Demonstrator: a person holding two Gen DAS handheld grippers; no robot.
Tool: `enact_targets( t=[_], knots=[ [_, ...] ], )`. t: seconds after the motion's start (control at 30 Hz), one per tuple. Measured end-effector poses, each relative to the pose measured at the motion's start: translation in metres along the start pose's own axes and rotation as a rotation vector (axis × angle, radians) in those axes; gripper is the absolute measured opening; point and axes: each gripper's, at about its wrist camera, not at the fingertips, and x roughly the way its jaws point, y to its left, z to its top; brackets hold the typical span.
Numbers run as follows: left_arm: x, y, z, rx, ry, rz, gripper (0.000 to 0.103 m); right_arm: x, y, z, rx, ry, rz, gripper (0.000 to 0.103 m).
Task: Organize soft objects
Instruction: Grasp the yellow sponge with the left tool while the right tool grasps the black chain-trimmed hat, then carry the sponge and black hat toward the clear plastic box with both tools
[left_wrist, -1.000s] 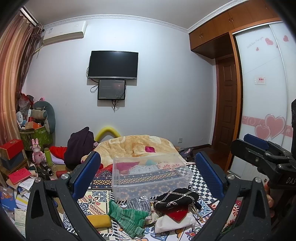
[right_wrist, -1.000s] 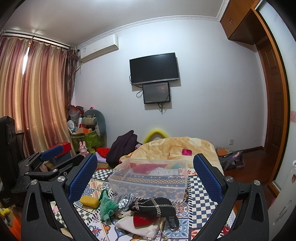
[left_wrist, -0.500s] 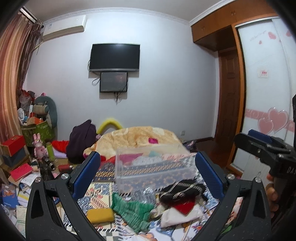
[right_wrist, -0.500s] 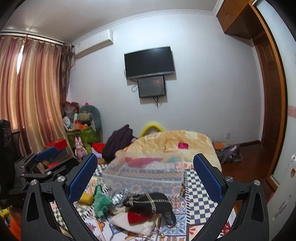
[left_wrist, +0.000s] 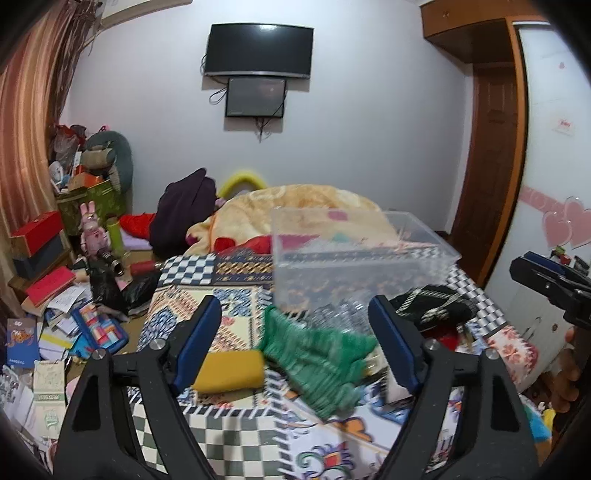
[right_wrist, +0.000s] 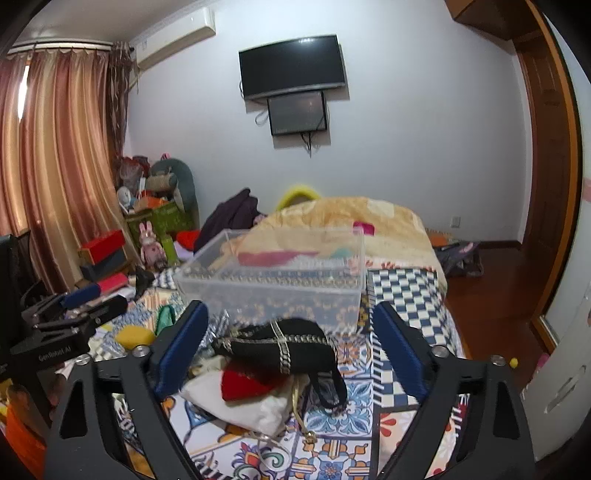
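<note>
A clear plastic bin (left_wrist: 354, 262) stands on the patterned bed cover and shows in the right wrist view too (right_wrist: 280, 280). In front of it lie a green knit cloth (left_wrist: 317, 354), a yellow pad (left_wrist: 229, 371), a black bag with a chain (right_wrist: 280, 347), a red cloth (right_wrist: 240, 384) and a white cloth (right_wrist: 258, 406). My left gripper (left_wrist: 295, 343) is open and empty above the green cloth. My right gripper (right_wrist: 288, 350) is open and empty above the black bag.
An orange blanket (left_wrist: 295, 210) and a dark garment (left_wrist: 184, 218) lie behind the bin. Boxes, books and toys (left_wrist: 55, 280) crowd the floor at the left. A wardrobe (left_wrist: 546, 184) and a door stand at the right.
Both grippers have moved forward and down toward the pile of cloths, which now looks larger between the fingers. Both stay open.
</note>
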Motion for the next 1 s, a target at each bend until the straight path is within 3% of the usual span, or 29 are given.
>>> enact_targets(
  t=[0.17, 0.43, 0.63, 0.7, 0.83, 0.9, 1.0],
  knots=[
    [0.015, 0.021, -0.007, -0.041, 0.037, 0.041, 0.079, 0.014, -0.008, -0.011, 0.017, 0.072, 0.011, 0.072],
    [0.055, 0.04, -0.03, -0.062, 0.173, 0.108, 0.078, 0.036, -0.012, -0.022, 0.02, 0.15, 0.017, 0.072],
    [0.074, 0.05, -0.045, -0.098, 0.241, 0.095, 0.075, 0.053, -0.013, -0.019, 0.037, 0.186, 0.043, 0.071],
    [0.077, 0.054, -0.048, -0.115, 0.253, 0.072, 0.064, 0.056, -0.013, -0.019, 0.053, 0.193, 0.062, 0.06],
    [0.073, 0.055, -0.048, -0.134, 0.241, 0.058, 0.062, 0.056, -0.015, -0.018, 0.069, 0.19, 0.066, 0.053],
    [0.069, 0.053, -0.046, -0.128, 0.228, 0.061, 0.06, 0.054, -0.015, -0.017, 0.071, 0.184, 0.068, 0.041],
    [0.062, 0.048, -0.042, -0.109, 0.204, 0.066, 0.059, 0.053, -0.016, -0.015, 0.074, 0.186, 0.073, 0.031]
  ],
)
